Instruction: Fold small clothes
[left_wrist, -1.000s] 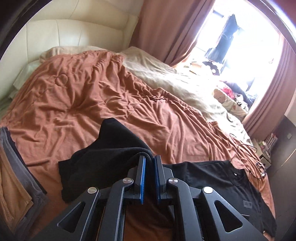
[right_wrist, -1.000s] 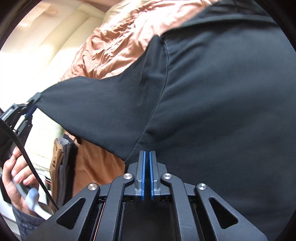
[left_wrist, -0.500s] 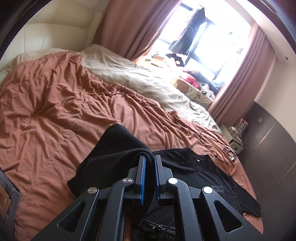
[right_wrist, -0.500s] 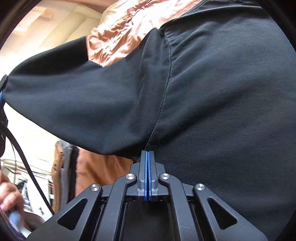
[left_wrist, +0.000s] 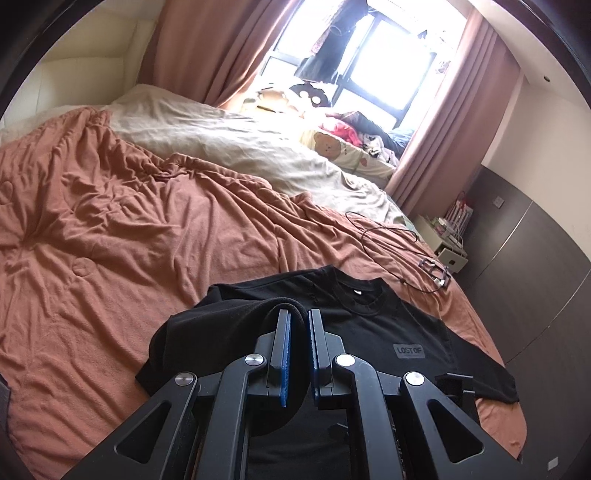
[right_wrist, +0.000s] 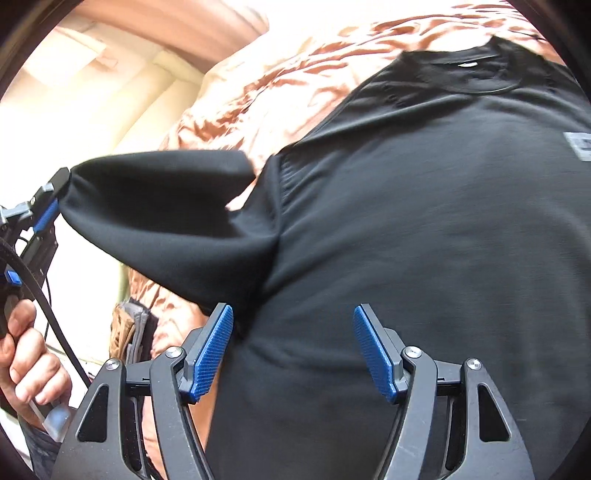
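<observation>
A black T-shirt (left_wrist: 369, 332) with a small grey "LOST OF" label lies flat on the rust-coloured bedspread (left_wrist: 129, 221), collar pointing away. My left gripper (left_wrist: 299, 314) is shut on its left sleeve, which is lifted and folded inward over the shirt's body. The right wrist view shows that sleeve (right_wrist: 166, 206) stretched taut to the left gripper (right_wrist: 61, 182). My right gripper (right_wrist: 292, 310) is open just above the T-shirt (right_wrist: 424, 221) near the armpit seam, with nothing between its fingers.
A beige blanket (left_wrist: 240, 147) covers the far side of the bed. A black cable and a small metal object (left_wrist: 434, 273) lie by the bed's right edge. Folded clothes (right_wrist: 129, 332) sit stacked left of the shirt. A person's hand (right_wrist: 26, 369) holds the left gripper's handle.
My right gripper has opened and let go of the shirt at the armpit seam. My left gripper has carried the sleeve to the right, over the shirt's body.
</observation>
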